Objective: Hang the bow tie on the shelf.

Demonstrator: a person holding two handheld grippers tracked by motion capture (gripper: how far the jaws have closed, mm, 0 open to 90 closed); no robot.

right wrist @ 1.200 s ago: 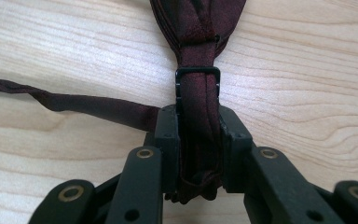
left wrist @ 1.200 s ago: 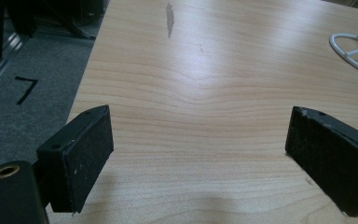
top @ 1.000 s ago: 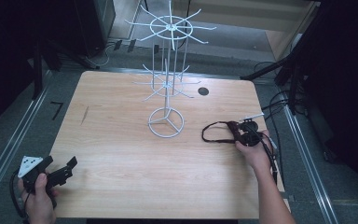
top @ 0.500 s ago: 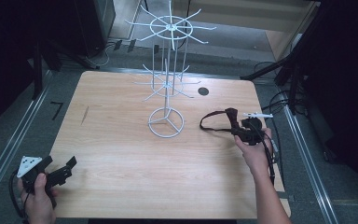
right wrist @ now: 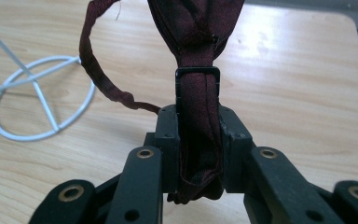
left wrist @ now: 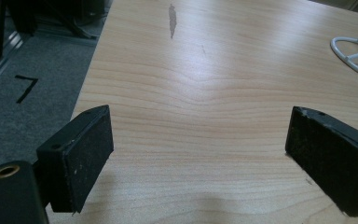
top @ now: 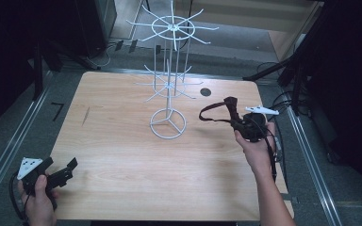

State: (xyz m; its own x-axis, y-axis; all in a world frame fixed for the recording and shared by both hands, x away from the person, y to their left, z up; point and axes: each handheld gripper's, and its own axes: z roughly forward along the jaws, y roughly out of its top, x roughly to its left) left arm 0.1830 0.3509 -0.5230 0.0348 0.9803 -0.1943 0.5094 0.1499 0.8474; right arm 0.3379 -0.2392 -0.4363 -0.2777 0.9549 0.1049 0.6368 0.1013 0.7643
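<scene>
High view: the right gripper (top: 239, 123) has lifted the dark strap (top: 214, 109) off the table (top: 122, 155) toward the rack (top: 169, 89), likely to hang it. Left gripper view: the left gripper (left wrist: 198, 158) idles, jaws wide. Right gripper view: jaws clamp the strap (right wrist: 196, 93).

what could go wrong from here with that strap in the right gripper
The right gripper is shut on a dark red strap whose loose loop trails toward the white wire rack. The loop might snag on a rack arm or its ring base and tip it. The bunched strap could also slip from the jaws.
</scene>
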